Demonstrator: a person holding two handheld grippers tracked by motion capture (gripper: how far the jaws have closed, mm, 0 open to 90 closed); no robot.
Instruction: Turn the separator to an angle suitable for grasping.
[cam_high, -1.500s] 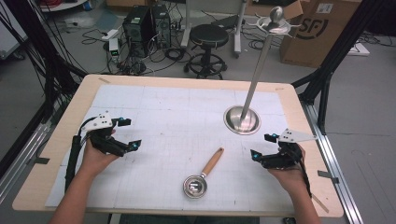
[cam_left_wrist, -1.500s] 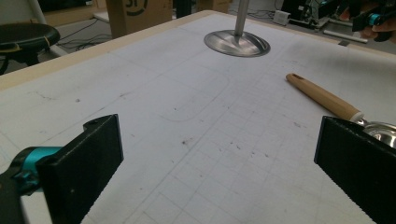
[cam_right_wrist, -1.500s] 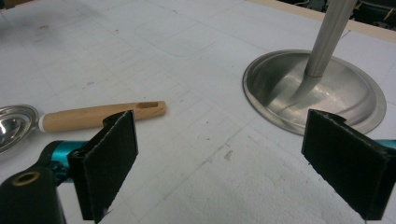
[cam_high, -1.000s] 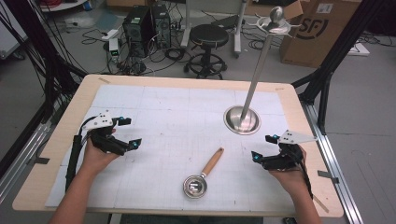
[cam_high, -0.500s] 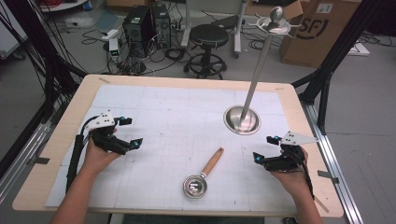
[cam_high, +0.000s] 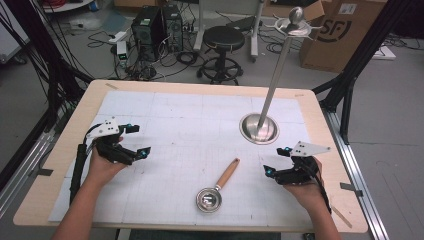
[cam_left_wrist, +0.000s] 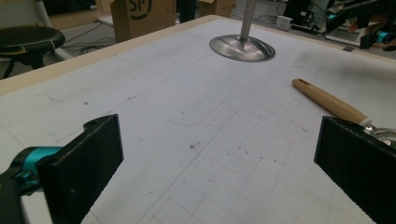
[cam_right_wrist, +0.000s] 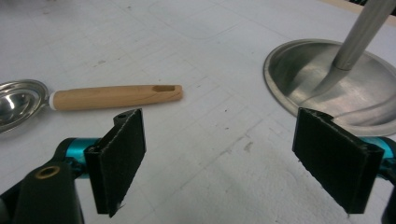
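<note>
Wooden-edged and covered by a white gridded mat, the surface (cam_high: 165, 107) stands in a workshop with a black stool (cam_high: 223, 37), computer towers (cam_high: 155, 22) and a cardboard box (cam_high: 340, 30) on the floor beyond its far edge.

At the near middle of the mat lies a scoop (cam_high: 216, 189): its round metal bowl is nearest the person and its wooden handle slants away to the far right. A metal stand (cam_high: 259, 128) rests on the far right part of the mat, with a round base and a thin pole rising from it to a knobbed top.

On the left, the left hand-held gripper (cam_high: 137, 140) sits low over the mat, jaws wide apart with nothing between them; it is well apart from the scoop. On the right, the right hand-held gripper (cam_high: 276, 161) is near the handle's right side and just in front of the stand's base. Its jaws have just been closing a little, yet they are wide apart and empty, with bare mat between them in the right gripper view.
</note>
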